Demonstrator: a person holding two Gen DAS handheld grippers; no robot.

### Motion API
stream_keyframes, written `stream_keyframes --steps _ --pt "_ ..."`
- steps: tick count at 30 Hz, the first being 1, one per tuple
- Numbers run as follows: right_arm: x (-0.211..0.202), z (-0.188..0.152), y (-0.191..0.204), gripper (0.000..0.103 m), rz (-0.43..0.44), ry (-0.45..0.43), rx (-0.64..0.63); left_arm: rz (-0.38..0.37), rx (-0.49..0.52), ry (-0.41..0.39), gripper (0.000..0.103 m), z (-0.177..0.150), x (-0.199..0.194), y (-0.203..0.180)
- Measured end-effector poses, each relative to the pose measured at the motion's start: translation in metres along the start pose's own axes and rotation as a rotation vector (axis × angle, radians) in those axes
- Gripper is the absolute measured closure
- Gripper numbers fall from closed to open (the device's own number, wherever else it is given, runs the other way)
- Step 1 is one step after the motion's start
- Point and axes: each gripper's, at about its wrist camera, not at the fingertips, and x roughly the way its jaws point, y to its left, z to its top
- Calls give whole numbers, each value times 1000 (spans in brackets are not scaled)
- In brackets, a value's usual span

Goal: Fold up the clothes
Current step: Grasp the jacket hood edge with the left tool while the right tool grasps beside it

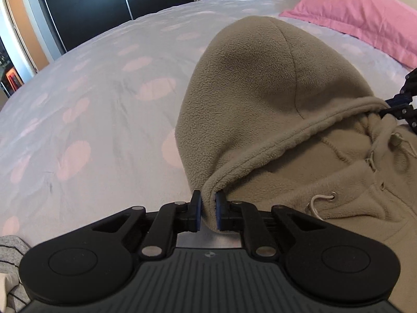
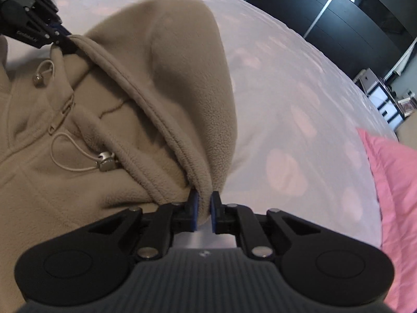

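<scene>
Across the bed [image 1: 91,99], under a pale cover with pink spots, a tan fleece hoodie [image 1: 325,182] lies front up, zip and drawcords showing; its body runs back toward the person, the hood [image 1: 260,78] pointing away toward the far side; a pink pillow [image 1: 365,18] sits beyond it to the right, a striped grey cloth [image 1: 10,253] at the near left edge. Left gripper [image 1: 208,212] pinches the hood's hem at its left corner, jaws narrow with fleece between the pads; right gripper [image 2: 202,211] does the same at the right corner, jaws likewise clamped on the hem; each shows in the other's view across the hood's opening. Both hold equally near, the hood's long axis running straight ahead between them; judged from that, the hood would fold back along this axis onto the chest. No containers in view.
</scene>
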Motion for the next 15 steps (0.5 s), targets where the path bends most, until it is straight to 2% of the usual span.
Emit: stream_keyframes --steps 2,5,8,10,11,15 --pt "1 2 -1 92 -9 -2 20 -10 8 -12 93 2 -7 1" --pt "-11 6 -9 88 -5 -26 38 -44 29 -54 84 4 -25 6" --pt "-26 12 -20 69 8 -75 89 -76 34 -105 77 9 -44 10" --pt "-34 19 -27 57 16 -120 130 -104 15 -139 66 18 -51 11" --pt "-37 24 -29 56 27 -144 157 -112 -4 -155 59 24 -53 10" --pt "-34 45 -42 58 81 -208 329 -122 -100 -176 59 35 -43 15"
